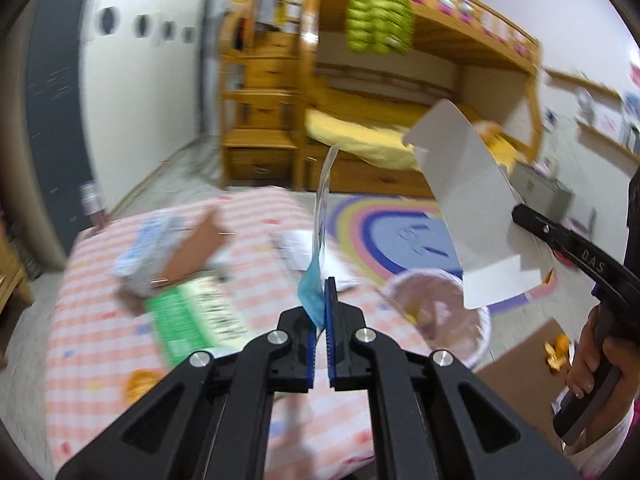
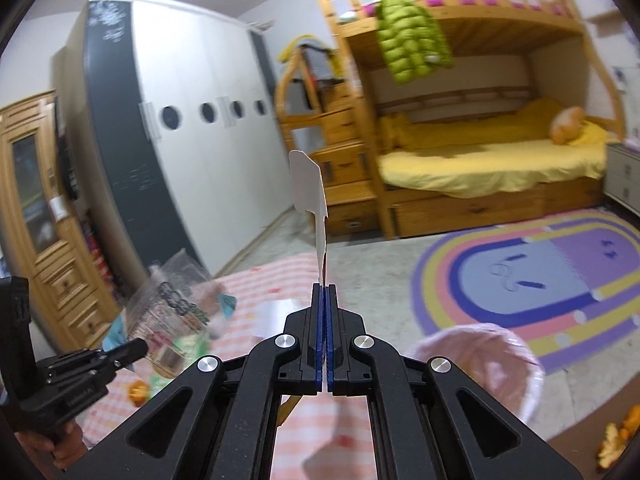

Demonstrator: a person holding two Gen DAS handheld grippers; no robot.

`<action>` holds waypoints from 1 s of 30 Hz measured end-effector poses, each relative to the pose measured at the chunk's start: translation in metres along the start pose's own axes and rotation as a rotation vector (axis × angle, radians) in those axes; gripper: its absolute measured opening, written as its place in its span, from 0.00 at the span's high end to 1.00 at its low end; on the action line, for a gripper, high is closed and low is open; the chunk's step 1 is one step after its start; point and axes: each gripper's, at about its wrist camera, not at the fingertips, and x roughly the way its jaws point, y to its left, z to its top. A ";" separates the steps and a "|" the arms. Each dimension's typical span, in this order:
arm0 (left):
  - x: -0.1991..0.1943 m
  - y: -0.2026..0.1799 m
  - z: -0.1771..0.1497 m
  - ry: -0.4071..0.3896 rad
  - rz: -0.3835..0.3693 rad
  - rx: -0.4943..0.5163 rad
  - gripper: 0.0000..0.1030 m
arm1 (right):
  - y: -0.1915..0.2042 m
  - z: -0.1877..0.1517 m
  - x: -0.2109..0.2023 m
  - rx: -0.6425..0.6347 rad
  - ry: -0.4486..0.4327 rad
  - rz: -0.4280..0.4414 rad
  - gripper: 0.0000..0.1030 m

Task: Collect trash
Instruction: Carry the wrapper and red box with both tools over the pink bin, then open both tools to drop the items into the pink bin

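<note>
Left gripper [image 1: 322, 304] pinches a limp, light plastic wrapper [image 1: 322, 216] by its edge; right gripper [image 2: 325, 296] clamps stiff flattened cardboard [image 2: 310, 188] at its rim

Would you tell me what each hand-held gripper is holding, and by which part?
The left hand-held gripper pinches a clear plastic wrapper by its blue bottom end. The right hand-held gripper pinches a flattened white carton by its lower edge.
</note>
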 end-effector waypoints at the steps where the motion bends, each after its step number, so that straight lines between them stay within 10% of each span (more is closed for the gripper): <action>1: 0.012 -0.014 0.000 0.014 -0.023 0.024 0.98 | -0.014 -0.004 -0.002 0.013 0.001 -0.031 0.99; 18: 0.160 -0.136 0.011 0.211 -0.244 0.144 0.96 | -0.148 -0.067 0.051 0.183 0.193 -0.297 0.94; 21: 0.167 -0.131 0.010 0.229 -0.234 0.125 0.63 | -0.154 -0.071 0.056 0.207 0.218 -0.287 0.86; 30: 0.107 -0.085 0.024 0.106 -0.096 0.046 0.27 | -0.108 -0.035 0.021 0.147 0.126 -0.209 0.82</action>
